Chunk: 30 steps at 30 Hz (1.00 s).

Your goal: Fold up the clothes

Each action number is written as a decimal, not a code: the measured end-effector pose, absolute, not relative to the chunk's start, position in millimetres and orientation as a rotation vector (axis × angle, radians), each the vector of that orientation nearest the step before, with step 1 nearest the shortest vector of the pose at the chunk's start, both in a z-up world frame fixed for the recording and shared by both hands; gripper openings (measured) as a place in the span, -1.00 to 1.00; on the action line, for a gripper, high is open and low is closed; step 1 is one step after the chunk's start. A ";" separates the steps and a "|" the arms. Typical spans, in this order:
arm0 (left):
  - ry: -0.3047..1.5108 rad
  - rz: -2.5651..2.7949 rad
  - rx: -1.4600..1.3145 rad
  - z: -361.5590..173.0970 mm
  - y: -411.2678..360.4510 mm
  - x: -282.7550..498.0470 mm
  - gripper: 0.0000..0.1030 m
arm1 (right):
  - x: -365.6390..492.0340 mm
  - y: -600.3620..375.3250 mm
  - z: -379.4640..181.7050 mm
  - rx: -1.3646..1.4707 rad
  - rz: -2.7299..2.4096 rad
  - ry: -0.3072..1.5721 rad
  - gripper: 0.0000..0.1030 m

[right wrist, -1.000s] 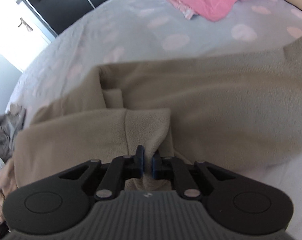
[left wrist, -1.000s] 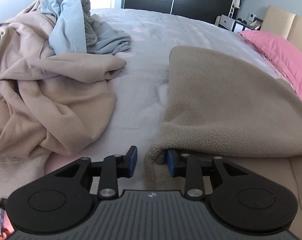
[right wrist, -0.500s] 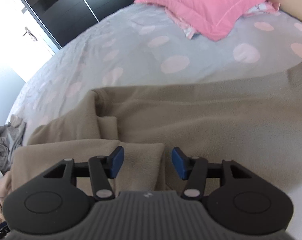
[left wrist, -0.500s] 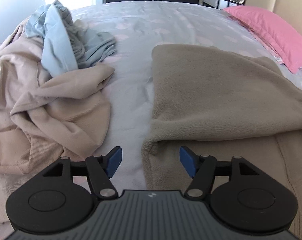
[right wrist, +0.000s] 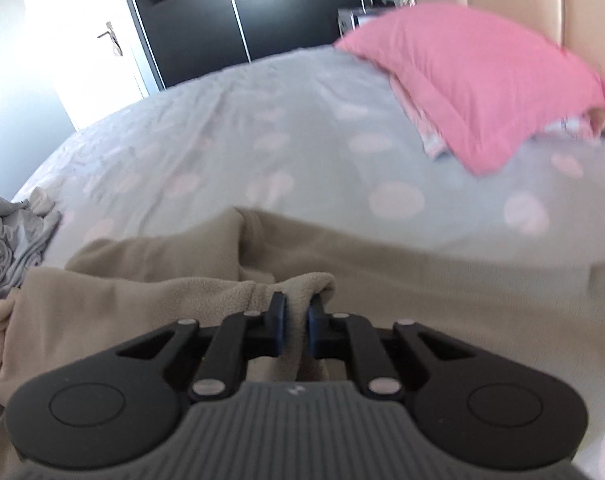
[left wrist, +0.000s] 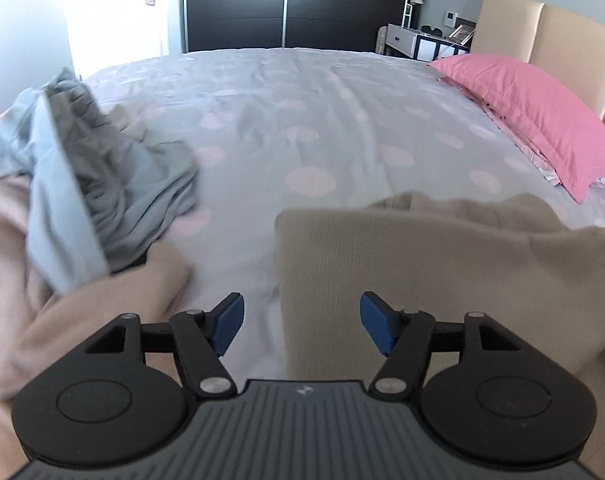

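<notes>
Right gripper (right wrist: 295, 322) angles downward, jaws closing on beige fleece (right wrist: 182, 296) — left gripper (left wrist: 301, 328) wide, empty.

Your left tongs (left wrist: 301, 328) stand with the jaws wide apart, tilted downward, and nothing is between the blue pads (left wrist: 376, 326). Your right tongs (right wrist: 295, 322) also tilt downward; their jaws are closing and the pads (right wrist: 279, 322) already pinch a fold of beige fleece (right wrist: 302, 288) between them.

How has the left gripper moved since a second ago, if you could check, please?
Yes. The left gripper rose and backed off the beige fleece: more of the wardrobe shows.
</notes>
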<state>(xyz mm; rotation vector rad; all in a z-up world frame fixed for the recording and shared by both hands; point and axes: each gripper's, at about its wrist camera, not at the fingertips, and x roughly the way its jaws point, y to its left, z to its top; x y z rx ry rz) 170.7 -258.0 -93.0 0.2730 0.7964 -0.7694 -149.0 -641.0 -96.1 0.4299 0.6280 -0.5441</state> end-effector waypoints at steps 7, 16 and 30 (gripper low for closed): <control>0.855 -0.754 0.220 -107.2 -303.7 245.1 0.23 | -139.2 -648.2 -98.0 0.445 -0.551 0.651 -0.76; 1.090 -0.694 -0.169 -162.6 -302.2 304.7 -0.13 | -136.4 -659.2 -125.5 0.488 -0.554 0.686 -0.76; 0.970 -0.677 -0.241 -142.6 -282.7 308.9 -0.84 | -135.9 -654.7 -73.5 0.370 -0.554 0.486 -0.78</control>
